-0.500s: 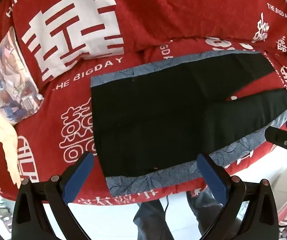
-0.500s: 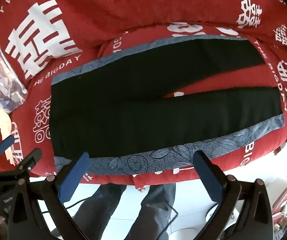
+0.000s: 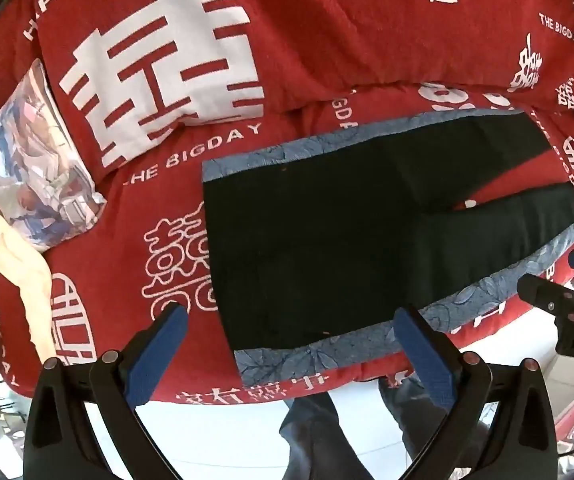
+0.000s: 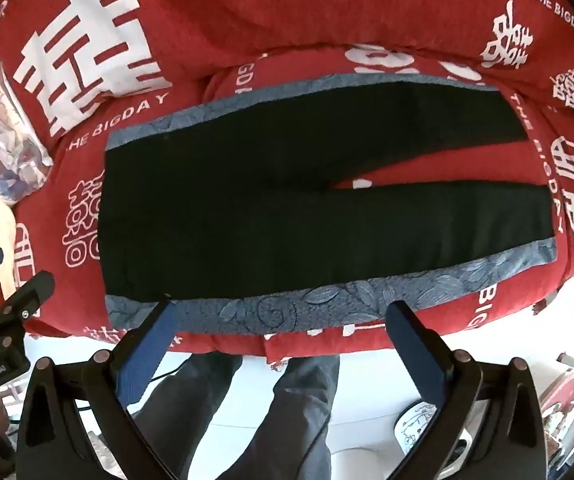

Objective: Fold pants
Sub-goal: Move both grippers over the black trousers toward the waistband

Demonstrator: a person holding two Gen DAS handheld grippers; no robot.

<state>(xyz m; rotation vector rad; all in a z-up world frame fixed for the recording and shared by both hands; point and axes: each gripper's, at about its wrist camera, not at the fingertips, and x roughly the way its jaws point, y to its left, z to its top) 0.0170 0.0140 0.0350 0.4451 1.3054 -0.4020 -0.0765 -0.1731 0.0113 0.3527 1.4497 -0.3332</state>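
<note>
Your left gripper [image 3: 291, 352] and right gripper [image 4: 281, 340] both stand spread wide, holding nothing, and have dropped closer to the near blue-trimmed edge since half a second ago. The black pants [image 4: 287, 208] lie flat and unfolded at frame centre on the red quilt [image 4: 287, 12], legs splayed toward the right. Judgement: approach under way; folding not begun.
</note>
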